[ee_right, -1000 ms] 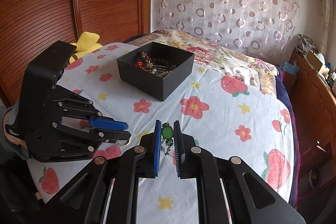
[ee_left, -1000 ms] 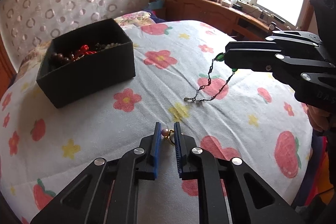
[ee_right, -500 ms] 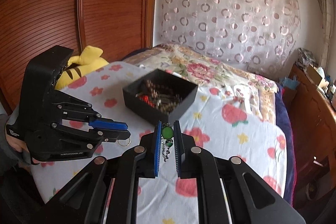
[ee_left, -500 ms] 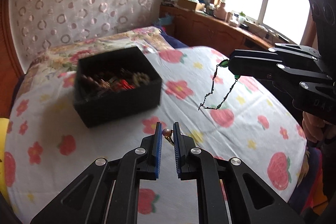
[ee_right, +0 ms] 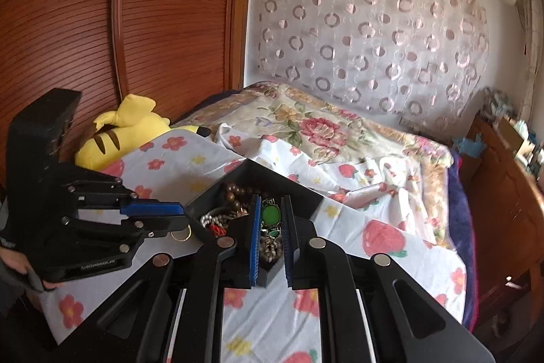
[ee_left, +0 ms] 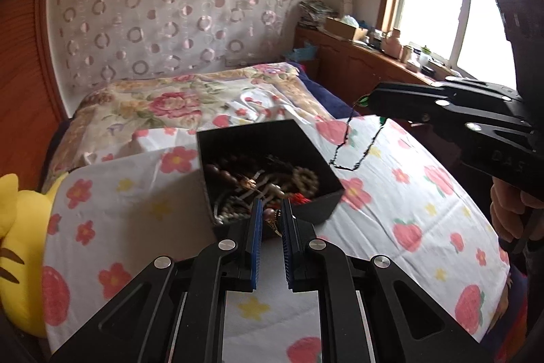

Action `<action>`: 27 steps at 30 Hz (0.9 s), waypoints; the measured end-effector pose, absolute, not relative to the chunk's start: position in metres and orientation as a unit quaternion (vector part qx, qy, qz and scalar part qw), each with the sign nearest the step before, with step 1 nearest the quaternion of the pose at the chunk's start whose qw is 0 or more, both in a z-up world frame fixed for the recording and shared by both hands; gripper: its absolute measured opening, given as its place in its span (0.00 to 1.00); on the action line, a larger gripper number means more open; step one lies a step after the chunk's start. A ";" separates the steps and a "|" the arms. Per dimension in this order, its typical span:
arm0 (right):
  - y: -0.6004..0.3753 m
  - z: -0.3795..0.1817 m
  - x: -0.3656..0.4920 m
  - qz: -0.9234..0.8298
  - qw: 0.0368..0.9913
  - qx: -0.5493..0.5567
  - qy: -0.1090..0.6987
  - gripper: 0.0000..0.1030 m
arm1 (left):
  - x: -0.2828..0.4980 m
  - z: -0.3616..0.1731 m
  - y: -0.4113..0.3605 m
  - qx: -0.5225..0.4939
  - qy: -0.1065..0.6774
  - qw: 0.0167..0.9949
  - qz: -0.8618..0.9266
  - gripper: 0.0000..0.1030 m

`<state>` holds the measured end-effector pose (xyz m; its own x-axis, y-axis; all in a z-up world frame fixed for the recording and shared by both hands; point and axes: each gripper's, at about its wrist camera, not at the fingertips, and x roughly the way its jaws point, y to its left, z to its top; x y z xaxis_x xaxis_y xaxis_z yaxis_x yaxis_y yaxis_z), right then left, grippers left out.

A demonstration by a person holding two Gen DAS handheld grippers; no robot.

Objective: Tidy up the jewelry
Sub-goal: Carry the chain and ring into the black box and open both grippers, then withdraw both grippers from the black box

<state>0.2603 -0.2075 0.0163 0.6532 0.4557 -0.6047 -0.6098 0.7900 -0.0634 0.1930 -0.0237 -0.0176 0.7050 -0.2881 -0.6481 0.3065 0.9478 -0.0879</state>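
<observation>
The bed (ee_left: pixel 391 203) fills most of both views, covered with a white sheet printed in red flowers and strawberries, and a floral quilt (ee_right: pixel 316 128) is bunched up toward the patterned curtain (ee_left: pixel 163 16) at the head end. There's a yellow plush toy (ee_right: pixel 125 131) wedged against the wooden wardrobe (ee_right: pixel 119 22) on one side, and a cluttered wooden counter (ee_left: pixel 367 56) under the window on the other.

In the middle of the sheet sits the black box (ee_left: pixel 316 148), open on top and already full of beads and bracelets all tangled together.

The right gripper (ee_right: pixel 270 220) is clamped on a necklace (ee_right: pixel 271 216): the green stone sits between the blue pads, and in the left view the dark chain (ee_left: pixel 350 155) hangs in a loop just above the far right edge of the box, apart from the sheet.

The left gripper (ee_left: pixel 272 220) is pinching a small ring (ee_left: pixel 271 216) with a pinkish bead, held right over the near rim of the box. From the right view its gold band (ee_right: pixel 181 235) dangles under the fingertips, just beside the box's left wall.
</observation>
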 end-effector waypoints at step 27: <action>-0.216 -0.001 0.256 0.281 0.900 -0.112 0.313 0.14 | 0.244 -0.015 -0.013 0.000 0.348 0.932 -0.105 0.43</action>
<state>0.2560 -0.2163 -0.0009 0.6464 0.4354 -0.6266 -0.5751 0.8177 -0.0252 0.2439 -0.0130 -0.0151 0.7354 -0.1951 -0.6489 0.1946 0.9781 -0.0735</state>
